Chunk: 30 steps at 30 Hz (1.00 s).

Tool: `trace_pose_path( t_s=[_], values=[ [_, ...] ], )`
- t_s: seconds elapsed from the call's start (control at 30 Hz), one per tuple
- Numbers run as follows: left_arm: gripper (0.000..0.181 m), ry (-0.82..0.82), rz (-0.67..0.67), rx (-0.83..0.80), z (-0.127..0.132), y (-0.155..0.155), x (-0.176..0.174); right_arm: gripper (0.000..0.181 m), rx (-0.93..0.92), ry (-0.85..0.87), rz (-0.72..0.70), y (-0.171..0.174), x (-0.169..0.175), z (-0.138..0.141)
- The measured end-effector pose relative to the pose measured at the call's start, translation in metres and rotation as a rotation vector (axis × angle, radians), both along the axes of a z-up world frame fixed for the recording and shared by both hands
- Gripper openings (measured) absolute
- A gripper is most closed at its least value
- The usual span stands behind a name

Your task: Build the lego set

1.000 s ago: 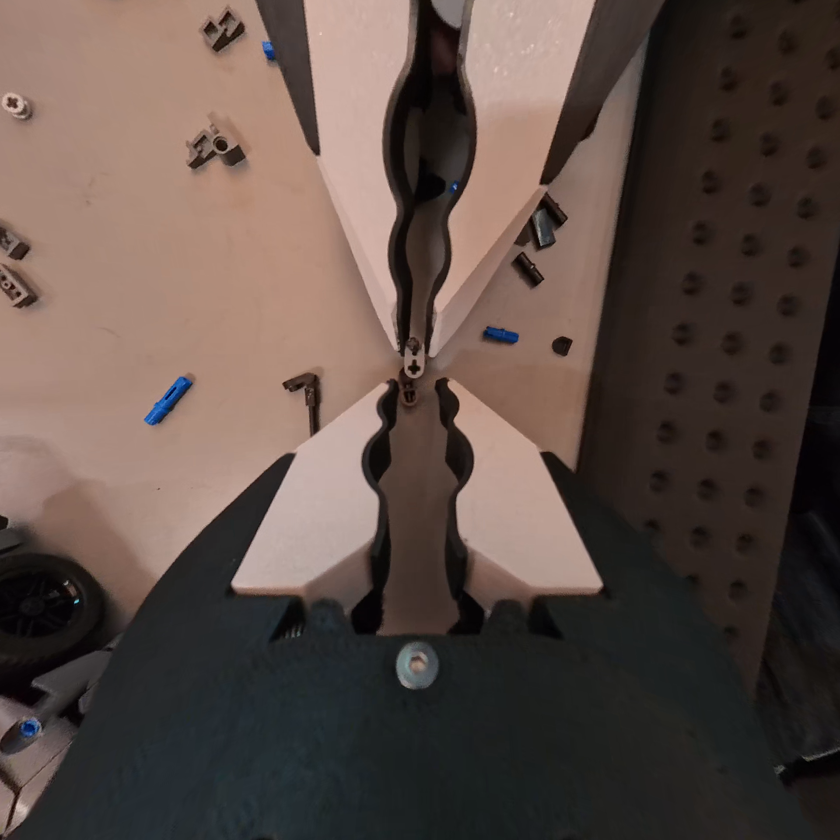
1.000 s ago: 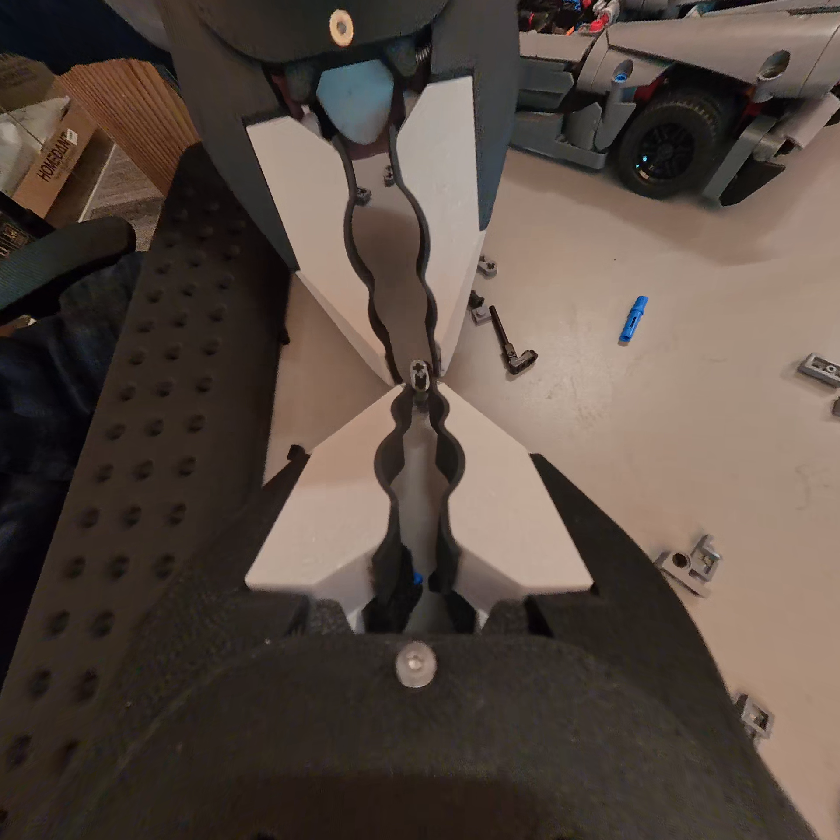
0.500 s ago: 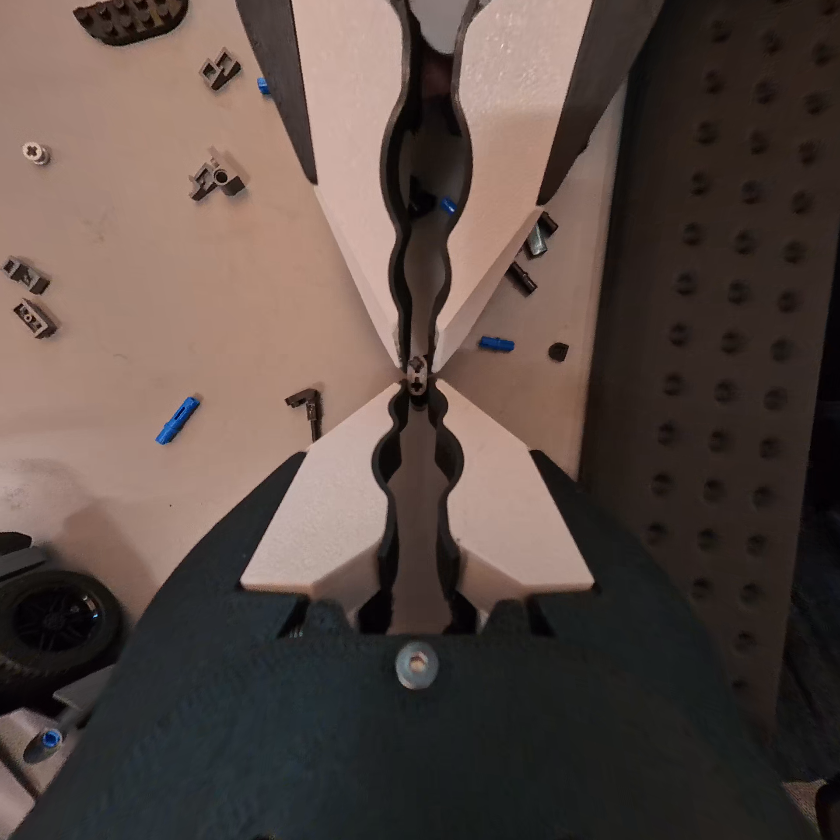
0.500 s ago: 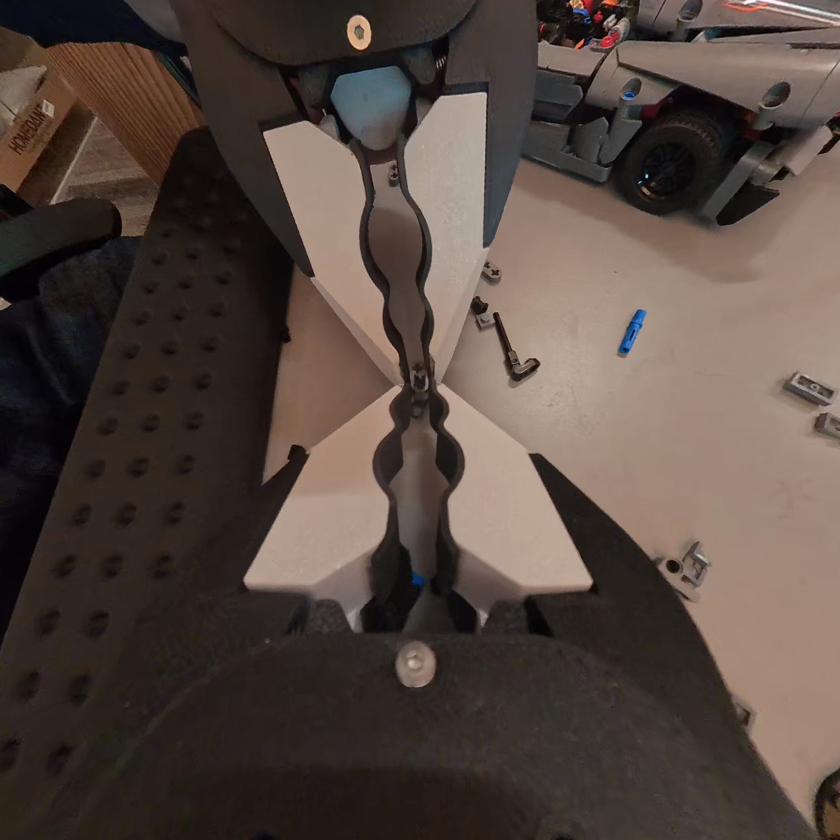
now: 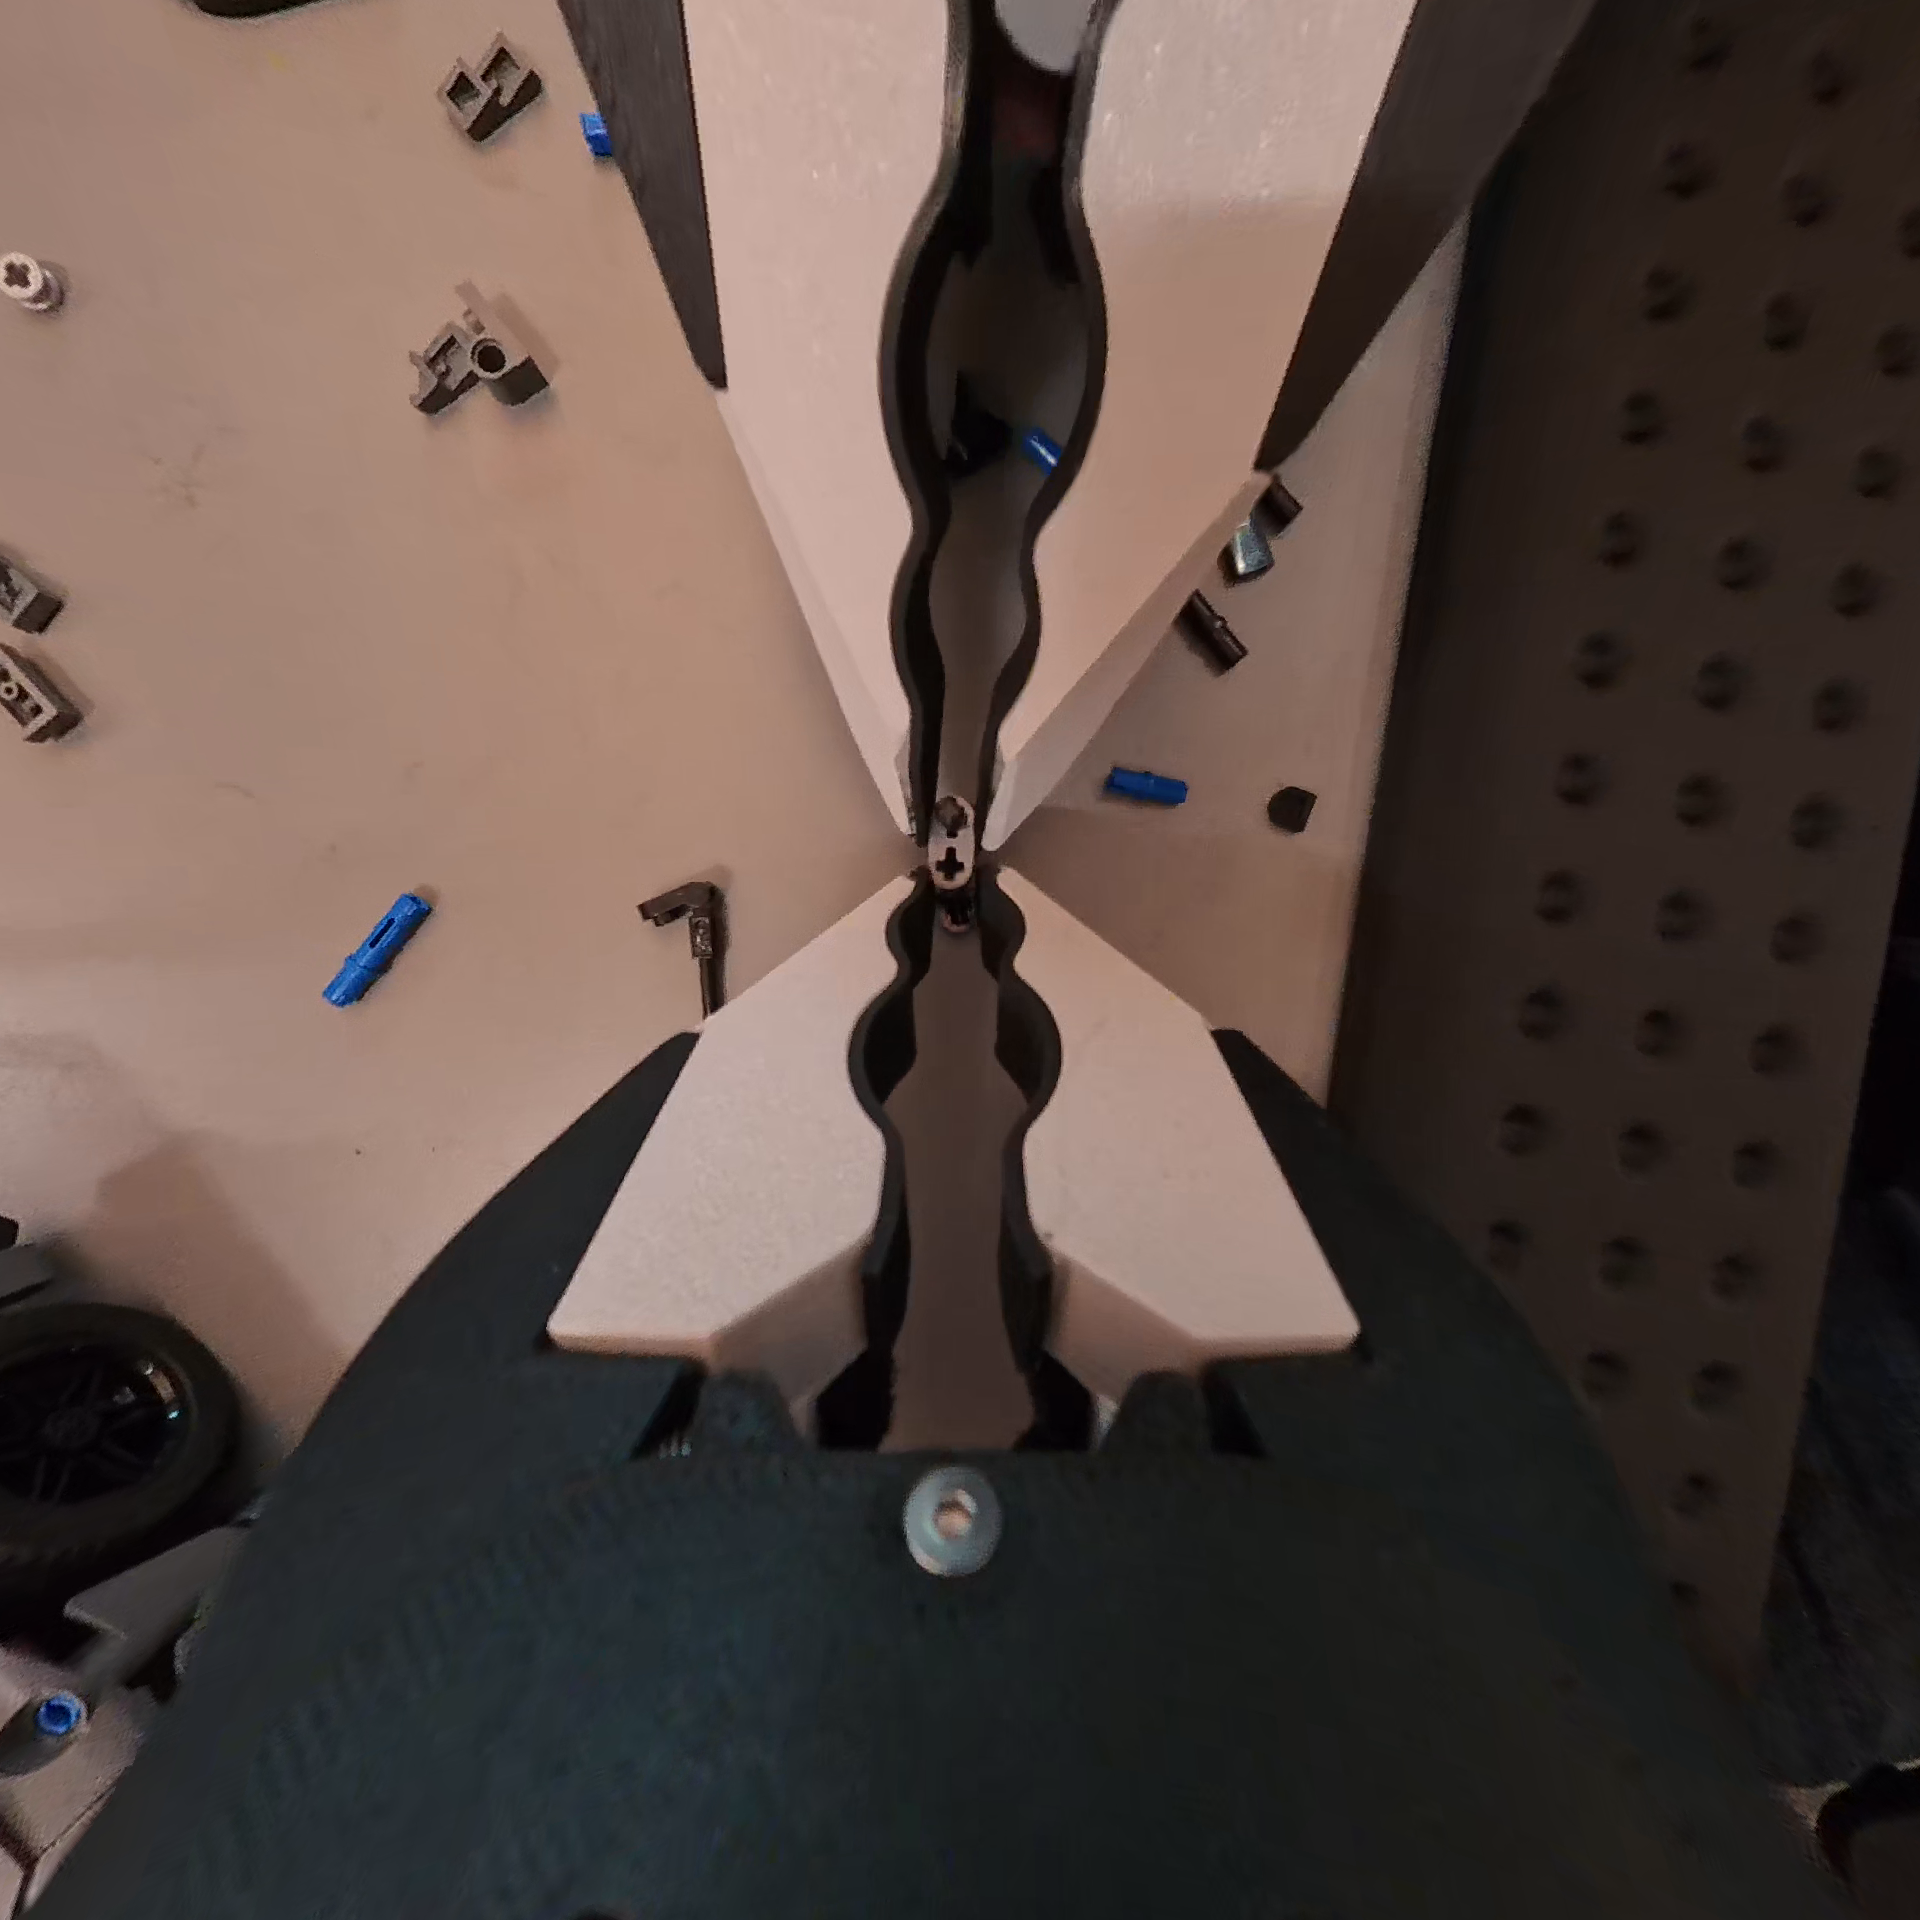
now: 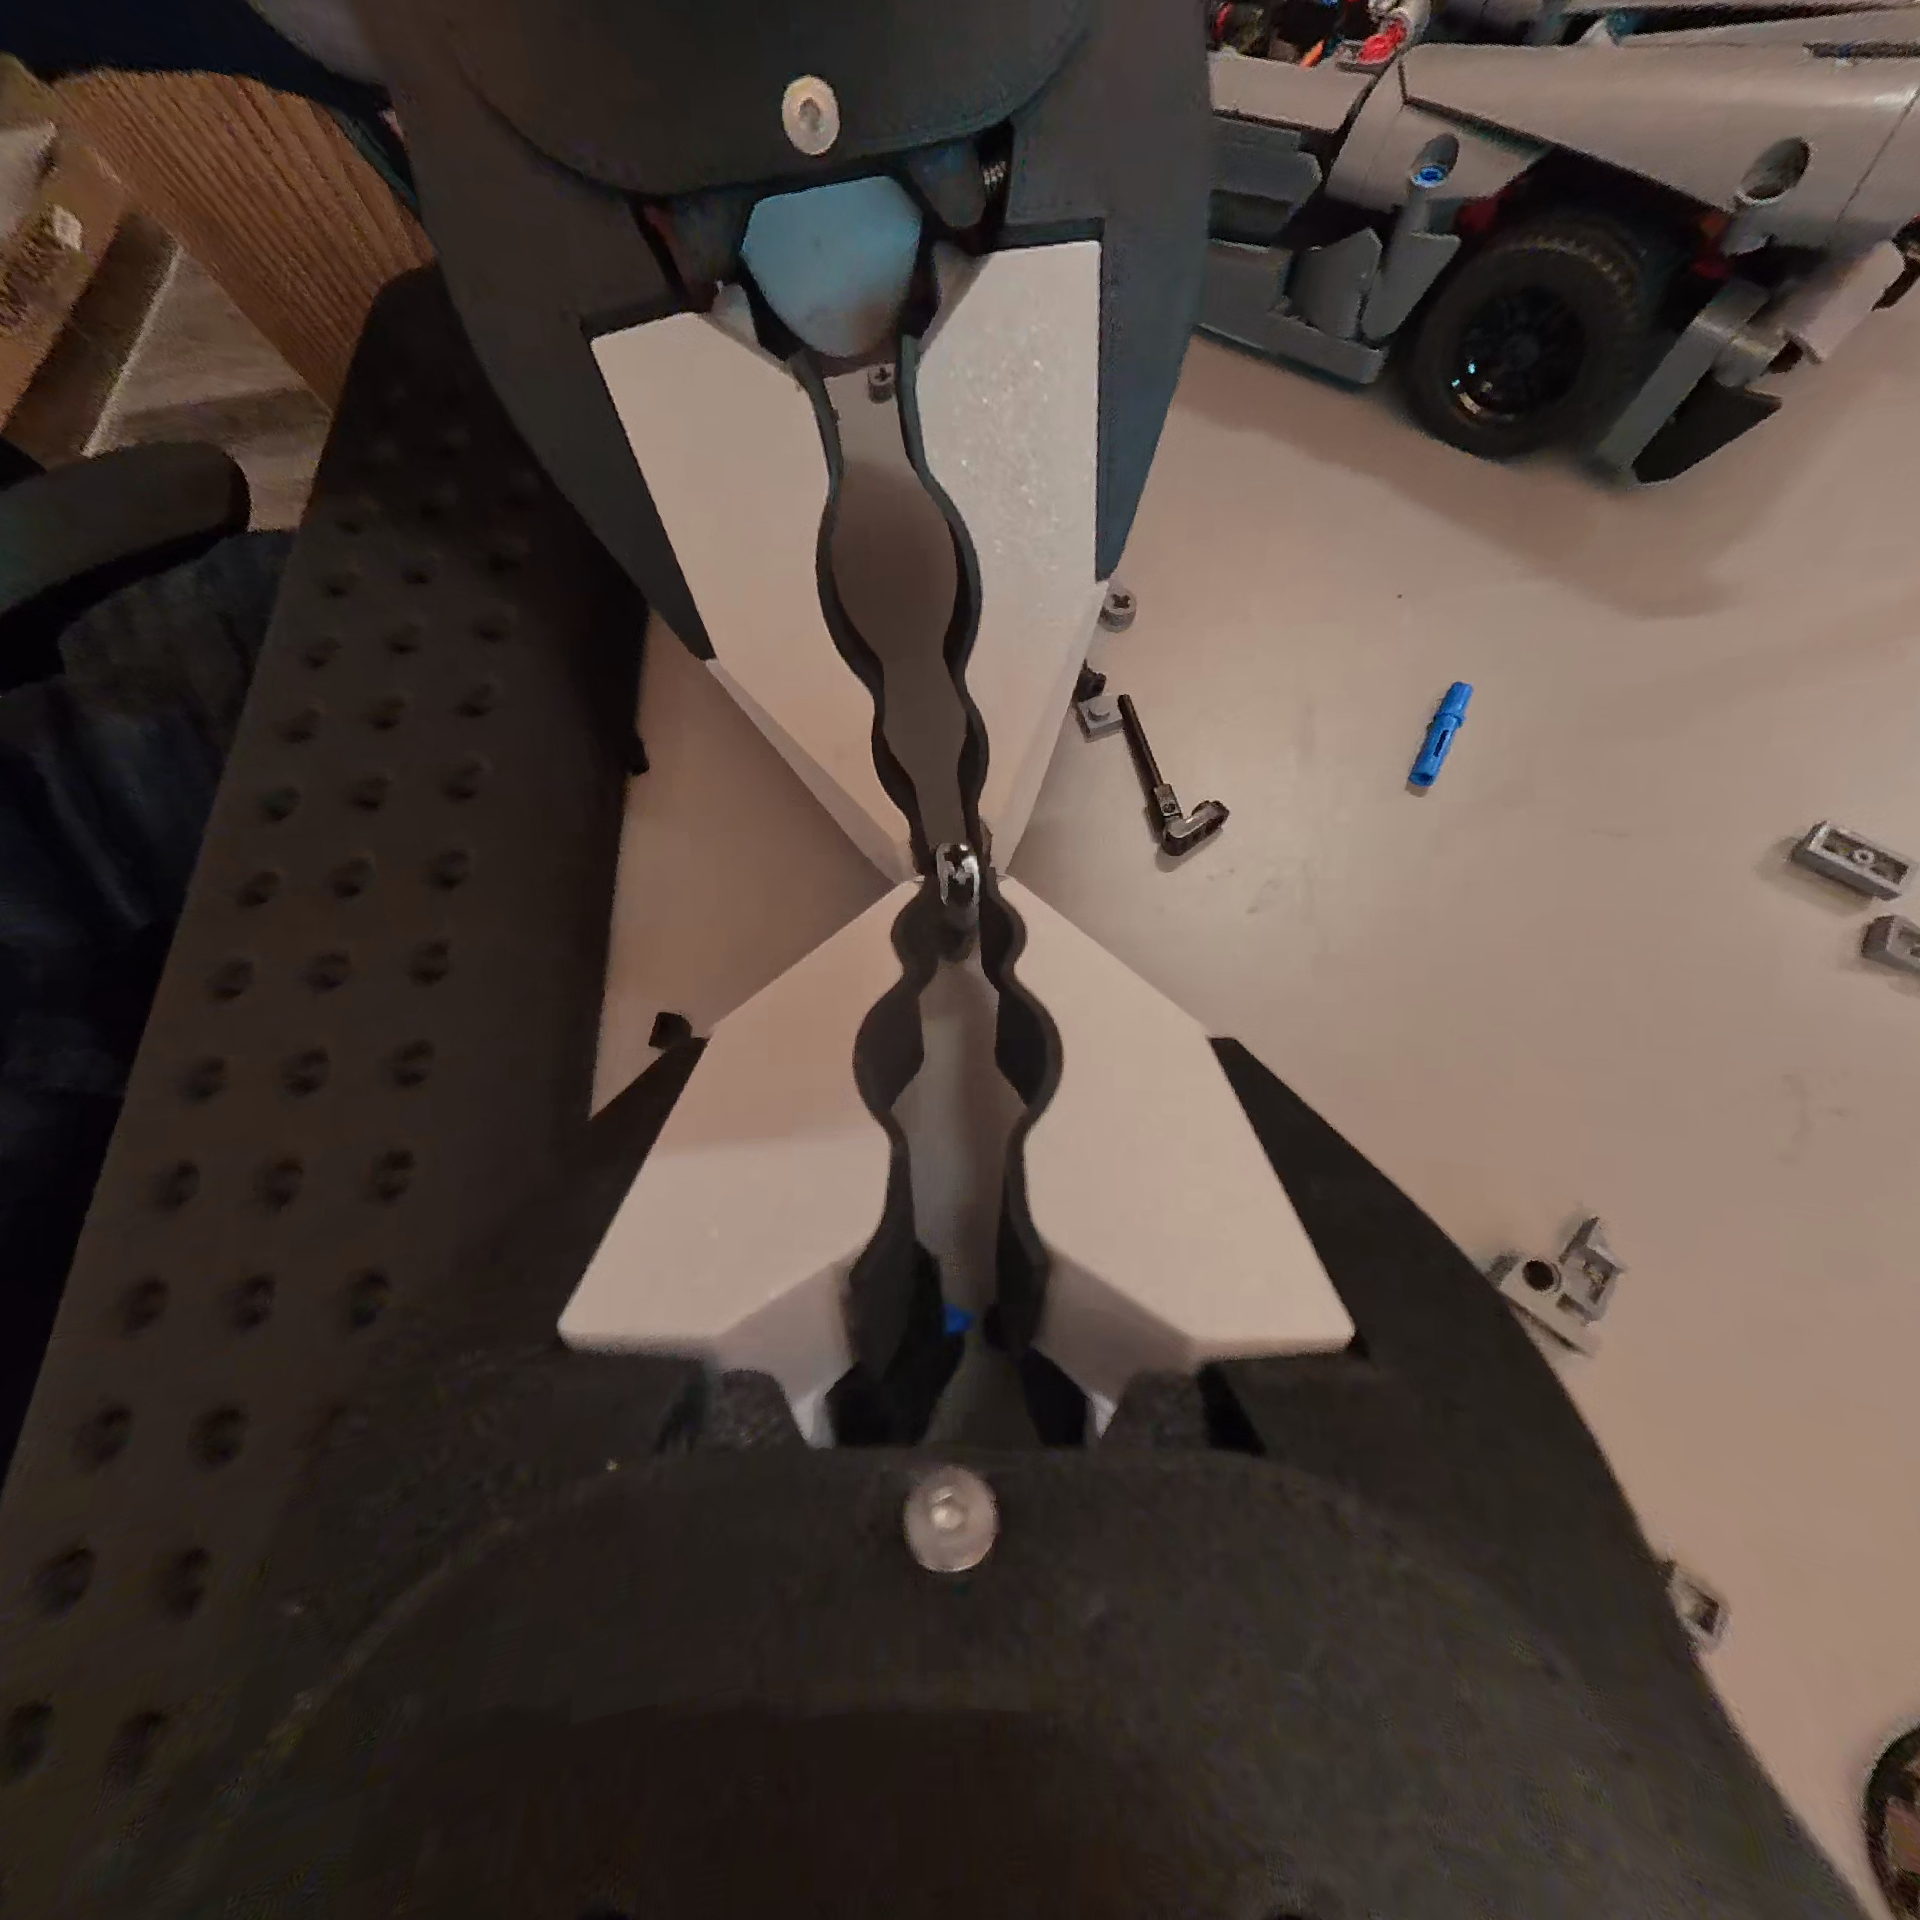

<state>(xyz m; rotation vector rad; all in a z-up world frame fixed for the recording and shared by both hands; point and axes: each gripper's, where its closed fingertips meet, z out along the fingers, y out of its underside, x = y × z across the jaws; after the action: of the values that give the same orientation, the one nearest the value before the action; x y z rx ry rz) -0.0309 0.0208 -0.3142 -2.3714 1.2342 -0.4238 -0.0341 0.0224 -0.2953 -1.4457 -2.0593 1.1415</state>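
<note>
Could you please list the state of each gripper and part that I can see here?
Left gripper: shut on a dark pin.
Right gripper: shut on small light grey two-hole connector.
Small light grey two-hole connector: held between both tips, above the table.
Blue pin: lying loose.
Grey model car: partly built, on its wheels.

both grippers look alike. the left gripper (image 5: 951,902) has a matte black, rough-textured printed body with a silver screw (image 5: 951,1523) at its centre. two white wedge-shaped fingers (image 5: 748,1174) carry wavy black inner pads. the right gripper (image 6: 951,914) repeats this, with its own silver screw (image 6: 949,1523) and white fingers (image 6: 1164,1174).
</note>
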Motion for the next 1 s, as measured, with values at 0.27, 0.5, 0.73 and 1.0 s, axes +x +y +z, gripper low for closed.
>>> trace_pose_path(
  t_s=[0.27,0.5,0.73,1.0],
  values=[
    [0.014,0.001,-0.003,-0.039,-0.0033,-0.0055,-0.0005,0.004,-0.049,-0.014,-0.009,-0.0012,0.0012,0.0008],
    [0.007,-0.001,0.01,-0.028,-0.0042,-0.004,-0.0004,0.005,-0.06,-0.036,-0.031,0.0005,0.0022,-0.0017],
    [0.006,0.005,0.049,-0.018,-0.0043,-0.0023,0.0003,0.005,-0.088,-0.043,-0.039,0.0007,0.0032,-0.0012],
    [0.006,0.004,0.103,-0.001,-0.0043,0.0027,0.0004,0.005,-0.084,-0.049,-0.058,0.0046,0.004,-0.0013]
  ],
)
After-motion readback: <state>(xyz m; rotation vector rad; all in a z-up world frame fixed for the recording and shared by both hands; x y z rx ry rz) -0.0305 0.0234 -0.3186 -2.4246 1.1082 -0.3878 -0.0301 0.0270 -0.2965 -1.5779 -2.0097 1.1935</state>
